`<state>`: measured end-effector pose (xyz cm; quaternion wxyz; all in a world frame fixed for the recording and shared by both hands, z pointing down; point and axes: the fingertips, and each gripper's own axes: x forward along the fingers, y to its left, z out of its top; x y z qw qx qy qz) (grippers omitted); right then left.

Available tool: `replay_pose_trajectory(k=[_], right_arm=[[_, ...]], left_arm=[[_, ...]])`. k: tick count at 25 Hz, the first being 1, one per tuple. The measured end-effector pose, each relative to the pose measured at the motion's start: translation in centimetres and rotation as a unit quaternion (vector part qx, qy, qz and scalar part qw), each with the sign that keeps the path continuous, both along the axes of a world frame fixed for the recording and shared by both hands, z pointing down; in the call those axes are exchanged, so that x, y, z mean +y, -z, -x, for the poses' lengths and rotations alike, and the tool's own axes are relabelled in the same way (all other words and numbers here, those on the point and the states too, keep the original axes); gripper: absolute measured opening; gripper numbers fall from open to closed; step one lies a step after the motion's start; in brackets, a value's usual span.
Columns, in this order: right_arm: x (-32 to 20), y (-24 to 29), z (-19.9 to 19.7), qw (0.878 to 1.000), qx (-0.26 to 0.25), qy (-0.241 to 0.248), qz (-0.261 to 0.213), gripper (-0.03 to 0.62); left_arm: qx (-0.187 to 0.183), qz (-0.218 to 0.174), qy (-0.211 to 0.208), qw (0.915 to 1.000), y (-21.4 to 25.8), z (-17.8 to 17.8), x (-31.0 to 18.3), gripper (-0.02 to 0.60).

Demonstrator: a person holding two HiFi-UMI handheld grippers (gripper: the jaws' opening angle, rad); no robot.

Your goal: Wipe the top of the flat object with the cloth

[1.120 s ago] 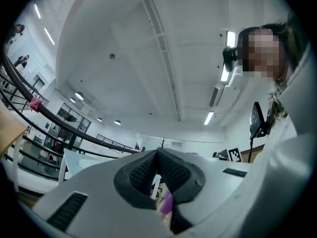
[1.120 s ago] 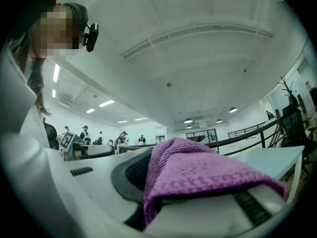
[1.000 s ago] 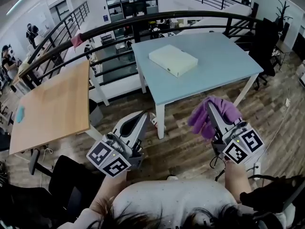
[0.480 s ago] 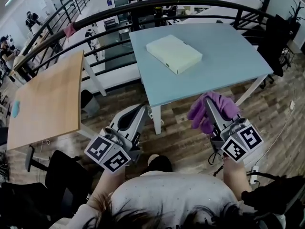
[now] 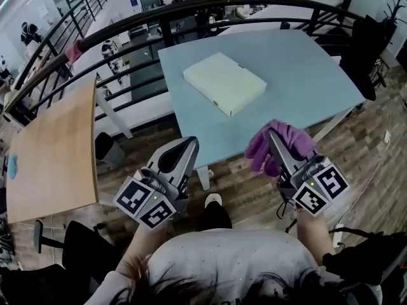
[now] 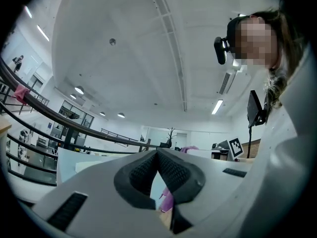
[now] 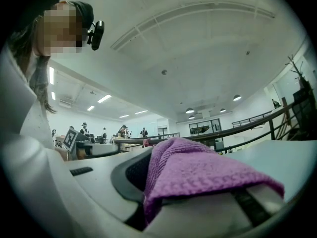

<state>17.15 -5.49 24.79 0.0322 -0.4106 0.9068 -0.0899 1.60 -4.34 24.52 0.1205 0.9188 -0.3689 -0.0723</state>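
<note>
right gripper [image 5: 273,143] clamped on purple cloth [image 5: 294,142], over near edge of blue table [image 5: 318,68]. left gripper [image 5: 189,146] jaws together, empty. flat cream box [image 5: 224,82] at 11 o'clock from cloth, well apart. likely approach step: lay cloth flat on top, press lightly, avoid shoving box.

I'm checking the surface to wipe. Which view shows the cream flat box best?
The head view: the whole cream box lies on the blue table, seen from above. The left gripper view gives no clear sight of it; the right gripper view shows the purple cloth, no box.
</note>
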Motion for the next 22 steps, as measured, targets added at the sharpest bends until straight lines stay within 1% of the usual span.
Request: replay_pose_trajectory(k=[5, 7, 9, 13, 15, 18, 22], right_arm=[[-8.4, 0.3, 0.7, 1.000, -0.001, -0.001, -0.005, 0.020], [-9.7, 0.7, 2.2, 1.000, 0.004, 0.000, -0.012, 0.020], [-7.7, 1.7, 4.7, 0.999, 0.010, -0.011, -0.030, 0.020], [2.5, 4.7, 10.9, 0.996, 0.028, -0.048, -0.069, 0.020], [5.1, 5.8, 12.9, 0.994, 0.040, -0.057, -0.081, 0.020], [4.0, 5.7, 14.2, 0.993, 0.053, -0.061, -0.081, 0.020], [0.1, 3.8, 14.3, 0.992, 0.069, -0.073, -0.074, 0.020]], left_arm=[[-0.014, 0.007, -0.010, 0.9998, -0.4, 0.0, -9.2, 0.000], [-0.011, 0.005, -0.019, 0.9998, -0.1, 1.0, -10.7, 0.000], [-0.008, -0.009, -0.036, 0.9993, 0.8, 3.1, -9.0, 0.000], [0.006, -0.052, -0.075, 0.9958, 3.4, 8.8, 0.1, 0.000], [0.008, -0.058, -0.080, 0.9951, 3.9, 10.4, 2.3, 0.000], [0.004, -0.044, -0.068, 0.9967, 2.5, 11.6, 1.3, 0.000], [0.018, -0.003, -0.061, 0.9980, -1.4, 11.7, -1.4, 0.000]])
